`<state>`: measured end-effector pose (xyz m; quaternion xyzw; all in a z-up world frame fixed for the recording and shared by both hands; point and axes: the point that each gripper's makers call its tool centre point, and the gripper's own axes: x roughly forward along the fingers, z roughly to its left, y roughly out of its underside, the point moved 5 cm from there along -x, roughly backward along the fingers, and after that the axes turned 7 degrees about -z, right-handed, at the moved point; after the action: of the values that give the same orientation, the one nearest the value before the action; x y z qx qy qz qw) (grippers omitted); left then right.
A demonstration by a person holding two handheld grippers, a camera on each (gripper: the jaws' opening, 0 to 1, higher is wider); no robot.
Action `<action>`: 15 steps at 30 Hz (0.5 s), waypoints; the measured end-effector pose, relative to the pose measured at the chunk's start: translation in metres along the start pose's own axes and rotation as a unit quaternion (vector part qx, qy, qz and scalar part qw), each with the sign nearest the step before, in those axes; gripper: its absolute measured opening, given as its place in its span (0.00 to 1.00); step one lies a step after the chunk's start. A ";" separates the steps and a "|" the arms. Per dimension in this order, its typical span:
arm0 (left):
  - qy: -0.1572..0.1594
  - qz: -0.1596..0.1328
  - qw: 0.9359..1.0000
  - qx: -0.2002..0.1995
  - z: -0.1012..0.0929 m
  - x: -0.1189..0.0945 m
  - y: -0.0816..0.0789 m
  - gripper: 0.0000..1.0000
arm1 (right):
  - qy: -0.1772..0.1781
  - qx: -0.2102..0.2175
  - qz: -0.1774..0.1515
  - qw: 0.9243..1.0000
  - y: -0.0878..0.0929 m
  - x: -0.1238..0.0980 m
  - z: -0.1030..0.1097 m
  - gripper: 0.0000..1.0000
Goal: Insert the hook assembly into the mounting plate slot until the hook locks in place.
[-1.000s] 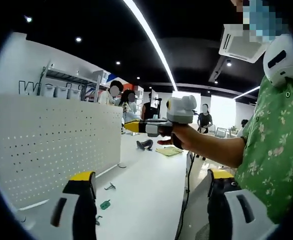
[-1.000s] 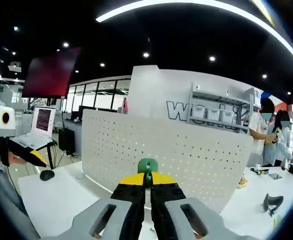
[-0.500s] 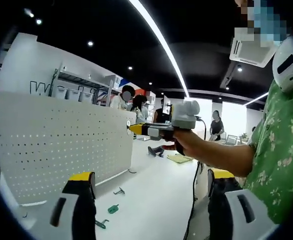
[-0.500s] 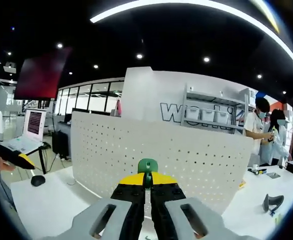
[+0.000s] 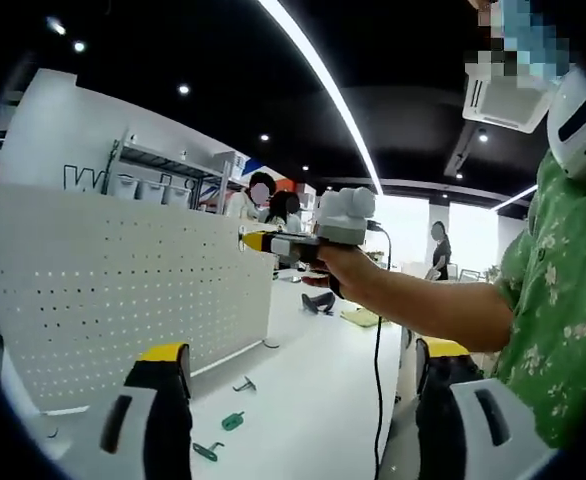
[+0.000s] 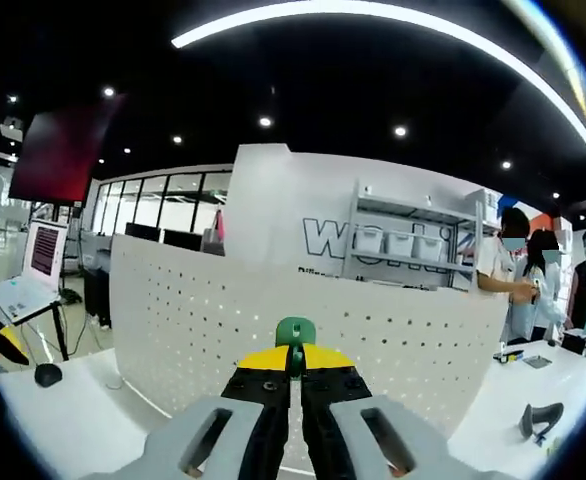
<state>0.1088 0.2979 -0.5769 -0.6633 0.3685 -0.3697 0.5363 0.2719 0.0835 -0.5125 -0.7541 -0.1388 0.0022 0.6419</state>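
A white pegboard (image 6: pixel 303 335) stands upright on a white tabletop (image 5: pixel 303 400). The right gripper (image 6: pixel 295 362) points at the board, its fingers pressed together on a green hook (image 6: pixel 295 331) raised in front of the holes. The left gripper (image 5: pixel 303 385) has fingers wide apart, holding nothing. Two more green hooks (image 5: pixel 232 421) lie on the tabletop near the board

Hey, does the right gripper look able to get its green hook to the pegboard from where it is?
Probably yes. The right gripper, shut on the green hook, points at the white pegboard, and nothing stands between them. How far off the board is, I cannot tell.
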 end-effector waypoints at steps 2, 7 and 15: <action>-0.001 0.000 1.000 -0.001 0.002 0.000 0.000 0.95 | 0.004 -0.004 -0.003 1.000 -0.002 0.008 -0.002 0.01; -0.006 -0.001 1.000 -0.003 0.005 -0.001 0.000 0.94 | 0.010 -0.004 -0.006 1.000 -0.003 0.025 -0.009 0.01; -0.012 0.000 1.000 -0.005 0.011 -0.002 0.002 0.94 | 0.016 -0.003 -0.006 1.000 0.001 0.045 -0.018 0.01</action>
<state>0.1178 0.3038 -0.5804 -0.6701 0.3639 -0.3599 0.5377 0.3182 0.0752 -0.5021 -0.7553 -0.1330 -0.0147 0.6416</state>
